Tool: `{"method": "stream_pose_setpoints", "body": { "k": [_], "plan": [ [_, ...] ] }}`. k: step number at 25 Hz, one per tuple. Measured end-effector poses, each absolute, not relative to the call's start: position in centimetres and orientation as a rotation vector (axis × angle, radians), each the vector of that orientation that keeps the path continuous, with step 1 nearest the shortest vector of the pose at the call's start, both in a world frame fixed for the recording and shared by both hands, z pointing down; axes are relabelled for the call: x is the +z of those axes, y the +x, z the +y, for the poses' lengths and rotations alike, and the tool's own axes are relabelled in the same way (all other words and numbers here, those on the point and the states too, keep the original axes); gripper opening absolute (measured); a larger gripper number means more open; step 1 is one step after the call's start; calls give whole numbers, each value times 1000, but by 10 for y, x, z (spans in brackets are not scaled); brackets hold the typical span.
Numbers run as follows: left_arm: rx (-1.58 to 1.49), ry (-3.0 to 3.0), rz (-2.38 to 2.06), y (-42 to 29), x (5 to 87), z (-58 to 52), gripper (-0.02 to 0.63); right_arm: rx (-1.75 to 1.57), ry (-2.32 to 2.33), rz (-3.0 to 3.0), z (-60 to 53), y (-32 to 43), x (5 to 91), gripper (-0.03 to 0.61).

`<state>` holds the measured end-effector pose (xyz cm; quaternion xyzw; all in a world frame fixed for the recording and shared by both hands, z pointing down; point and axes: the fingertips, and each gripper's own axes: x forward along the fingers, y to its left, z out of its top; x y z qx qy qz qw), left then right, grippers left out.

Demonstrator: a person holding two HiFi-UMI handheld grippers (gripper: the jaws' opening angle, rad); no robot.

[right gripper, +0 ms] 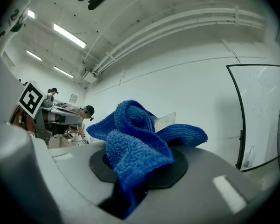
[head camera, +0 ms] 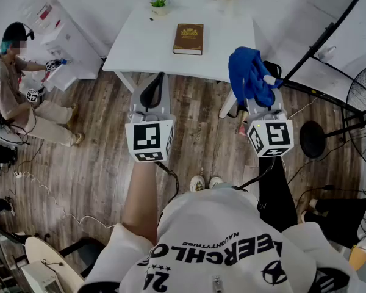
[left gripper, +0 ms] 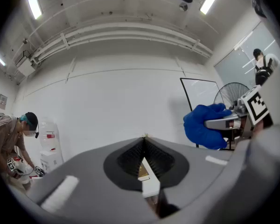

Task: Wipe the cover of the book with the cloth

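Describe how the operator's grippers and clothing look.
The left gripper and right gripper are light grey with black jaw pads; each carries a white cube with black square markers and trails a black cable. Operator wears a white short-sleeved T-shirt with black lettering.

Cloth (right gripper: 137,139): blue, thick looped pile, rough, matt. Book (head camera: 188,38): brown leather-look cover with gilt stamping, low sheen. Desk (head camera: 140,50): white top, smooth, matt. Floor (head camera: 91,157): grained wood-look planks. Left gripper (left gripper: 144,141): matt grey plastic, black ribbed pads (left gripper: 130,157).
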<state>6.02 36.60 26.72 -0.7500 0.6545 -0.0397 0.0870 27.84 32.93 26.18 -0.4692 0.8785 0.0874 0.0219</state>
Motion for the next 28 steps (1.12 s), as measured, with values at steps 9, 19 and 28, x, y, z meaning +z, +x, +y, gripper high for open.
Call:
{"method": "stream_pose_setpoints", "body": {
  "k": [9, 19, 28],
  "plan": [
    [-87, -2247, 1934, 57, 267, 374, 58, 270, -1475, 2714, 338, 274, 264, 89],
    [-75, -2322, 1852, 66, 272, 374, 64, 278, -1508, 2691, 343, 278, 266, 87],
    [-90, -2352, 1852, 62, 286, 332, 138, 225, -1472, 2695, 293, 269, 274, 87]
  ]
}}
